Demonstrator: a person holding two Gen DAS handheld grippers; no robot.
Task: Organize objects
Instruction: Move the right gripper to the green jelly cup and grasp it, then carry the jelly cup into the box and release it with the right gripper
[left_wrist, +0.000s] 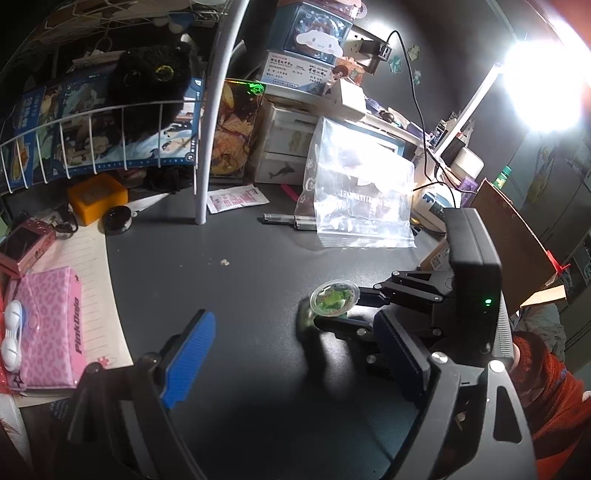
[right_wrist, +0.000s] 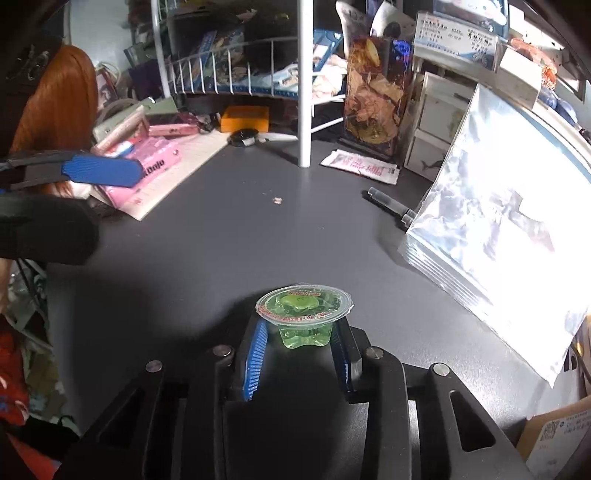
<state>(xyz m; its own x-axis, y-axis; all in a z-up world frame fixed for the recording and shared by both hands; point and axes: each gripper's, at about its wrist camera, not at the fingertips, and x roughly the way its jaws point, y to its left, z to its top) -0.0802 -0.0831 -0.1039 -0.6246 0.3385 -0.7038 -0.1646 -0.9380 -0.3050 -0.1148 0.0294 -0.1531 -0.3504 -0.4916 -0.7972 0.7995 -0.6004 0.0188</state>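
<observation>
Closest to the right wrist camera, the right claw (right_wrist: 301, 345) grips a small green jelly cup (right_wrist: 303, 314) between its blue pads (right_wrist: 255, 356), the cup upright with its sealed film lid facing up, just above or on the dark bench (right_wrist: 221, 251); which of the two cannot be told. The left wrist view shows the same cup (left_wrist: 334, 298) pinched at the tip of the right claw (left_wrist: 332, 310), out ahead of the left claw (left_wrist: 295, 354), whose jaws stand wide apart with nothing between them. Beyond the cup, a stack of clear plastic bags (right_wrist: 491, 229) leans to the right, with a pen (right_wrist: 391, 203) lying at its foot and a small sachet (right_wrist: 360, 166) farther back. On the left side of the bench, a pink pouch (left_wrist: 51, 325) rests on a lined notepad (left_wrist: 99, 266), with an orange box (left_wrist: 96, 197) behind. At the back, a white wire rack (left_wrist: 99, 144) holds a black plush toy (left_wrist: 151, 81).
</observation>
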